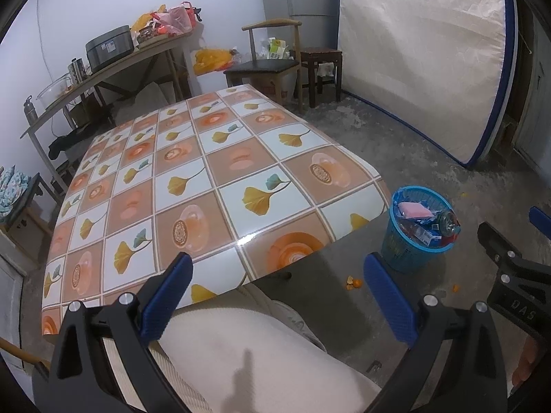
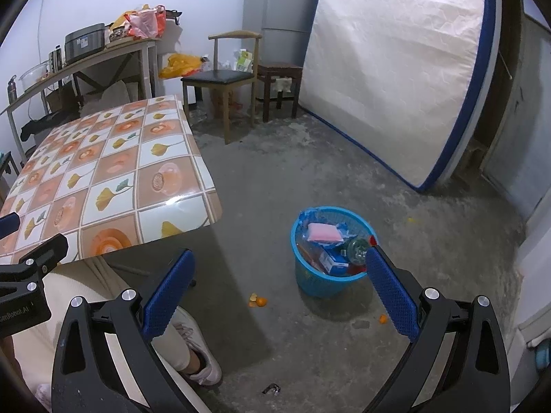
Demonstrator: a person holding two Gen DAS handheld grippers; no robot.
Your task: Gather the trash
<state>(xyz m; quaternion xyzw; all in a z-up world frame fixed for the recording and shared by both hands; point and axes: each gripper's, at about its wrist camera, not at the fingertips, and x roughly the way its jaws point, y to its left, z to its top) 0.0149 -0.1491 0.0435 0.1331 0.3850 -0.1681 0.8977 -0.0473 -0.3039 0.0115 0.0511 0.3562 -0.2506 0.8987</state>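
A blue plastic trash basket [image 1: 409,251] [image 2: 316,275] stands on the concrete floor right of the table, filled with a pink pack [image 2: 325,232], blue cartons and a clear bottle. Orange peel bits [image 2: 258,301] [image 1: 354,282] lie on the floor near it. My left gripper [image 1: 279,275] is open and empty, held over the table's near right corner and my lap. My right gripper [image 2: 279,268] is open and empty, held above the floor with the basket just beyond its right finger.
The table [image 1: 193,186] [image 2: 103,186] wears a tiled leaf-pattern cloth. A wooden chair [image 2: 220,79] and dark stool [image 2: 279,86] stand behind, a mattress [image 2: 396,79] leans on the wall, and a cluttered side table [image 1: 103,65] stands left. My leg and shoe [image 2: 196,351] are below.
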